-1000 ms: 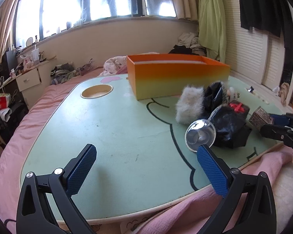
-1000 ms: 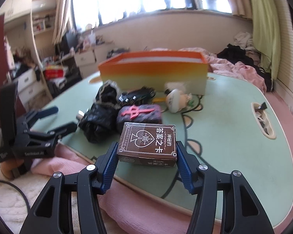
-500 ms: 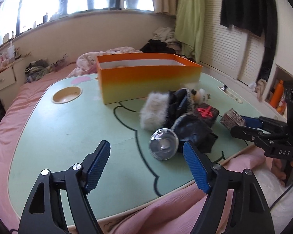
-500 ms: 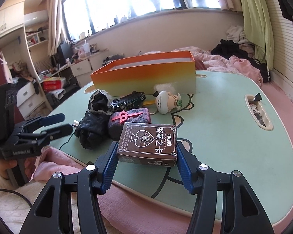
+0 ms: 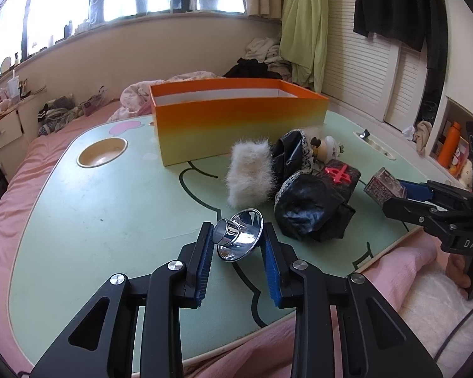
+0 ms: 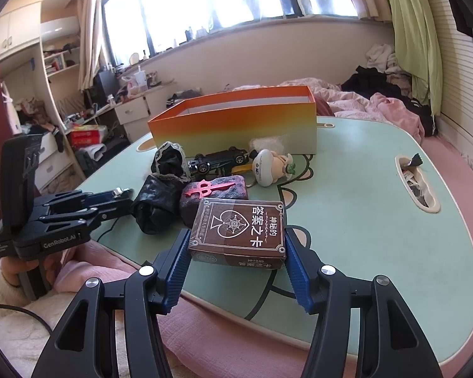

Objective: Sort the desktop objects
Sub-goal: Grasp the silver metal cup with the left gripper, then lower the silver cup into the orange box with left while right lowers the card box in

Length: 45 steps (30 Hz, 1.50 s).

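A shiny metal funnel lies tipped near the front edge of the green table. My left gripper is closing on it. The funnel's neck is against the left pad and its rim against the right pad. My right gripper is shut on a brown card box and holds it just above the table's edge. The same box appears at the right of the left wrist view. An orange open box stands at the back of the table.
Between the grippers and the orange box lie a white fluffy piece, black crumpled bags, a dark block with a red cross, a toy car and a mushroom figurine. A cup hole is at the far left. A pink blanket surrounds the table.
The left jaws have gone from wide open to closed around the funnel, which has tipped over. The left gripper swung right towards it. The right gripper keeps still with the card box.
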Motion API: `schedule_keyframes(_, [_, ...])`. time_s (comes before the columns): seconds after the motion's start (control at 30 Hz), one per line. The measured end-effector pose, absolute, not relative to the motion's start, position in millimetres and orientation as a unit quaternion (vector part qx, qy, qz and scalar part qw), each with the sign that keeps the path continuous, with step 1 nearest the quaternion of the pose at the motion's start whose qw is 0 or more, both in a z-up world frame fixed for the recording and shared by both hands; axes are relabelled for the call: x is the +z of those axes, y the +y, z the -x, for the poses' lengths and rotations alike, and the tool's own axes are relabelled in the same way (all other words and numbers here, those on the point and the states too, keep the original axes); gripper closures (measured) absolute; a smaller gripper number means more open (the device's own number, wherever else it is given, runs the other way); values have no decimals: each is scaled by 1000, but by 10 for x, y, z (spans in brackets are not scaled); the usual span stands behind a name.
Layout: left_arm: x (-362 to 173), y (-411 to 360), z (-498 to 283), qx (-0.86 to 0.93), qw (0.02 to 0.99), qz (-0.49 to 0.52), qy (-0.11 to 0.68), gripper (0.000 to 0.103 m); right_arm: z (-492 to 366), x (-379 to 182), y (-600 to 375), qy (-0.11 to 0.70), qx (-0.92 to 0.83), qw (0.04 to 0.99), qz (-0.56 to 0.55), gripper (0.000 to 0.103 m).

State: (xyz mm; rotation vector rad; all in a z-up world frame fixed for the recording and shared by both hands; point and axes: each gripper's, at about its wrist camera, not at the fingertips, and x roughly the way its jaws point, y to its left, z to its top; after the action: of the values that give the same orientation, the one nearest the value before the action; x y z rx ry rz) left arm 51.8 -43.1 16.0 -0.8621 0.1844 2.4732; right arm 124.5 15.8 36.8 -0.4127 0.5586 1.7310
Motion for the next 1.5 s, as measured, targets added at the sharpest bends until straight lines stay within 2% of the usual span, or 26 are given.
schedule_keyframes(0.27, [603,-506,-538,926,253,276,44,72,-1329,702,185,222,746,614,135,46])
schedule_keyframes(0.47, [1066,-296,17,938,229,261,15,72,-1215,1278,889,205,736,635,109,46])
schedule_keyframes(0.6, [1127,-141,548,940,196,279,-6,71,-1165,1341,1556,223,705,656,149,45])
schedule_keyframes(0.63, [1066,-113,677,937,186,294,-9,65,-1175,1270,1753,244,695,653,175,43])
schedule_keyframes(0.67, [958,-88,814,930,175,323,-11,47,-1180,1205,1871,261,687,650,193,34])
schedule_keyframes(0.7, [821,-75,937,919,164,357,-14,40,-1201,1127,1959,277,678,649,207,27])
schedule_keyframes(0.73, [701,-80,994,912,168,375,-21,37,-1230,1044,2004,290,670,650,210,26])
schedule_keyframes(0.83, [616,-55,950,922,176,344,7,36,-1133,926,1967,261,662,660,240,26])
schedule_keyframes(1.13, [648,-105,900,923,166,346,25,36,-999,917,1722,305,674,635,222,27])
schedule_keyframes(1.3, [917,-284,560,941,173,291,0,36,-946,1110,1294,242,697,655,167,26])
schedule_keyframes(1.33, [973,-331,450,942,178,286,-7,32,-931,1140,1155,229,700,656,167,26])
schedule_keyframes(1.37, [1012,-386,319,941,183,285,-15,20,-928,1162,1024,220,701,657,170,23])
schedule_keyframes(1.4, [1025,-435,188,939,190,286,-20,16,-928,1159,894,217,705,654,171,19])
schedule_keyframes(1.5, [935,-478,-210,927,216,308,4,16,-951,992,528,218,713,636,198,15])
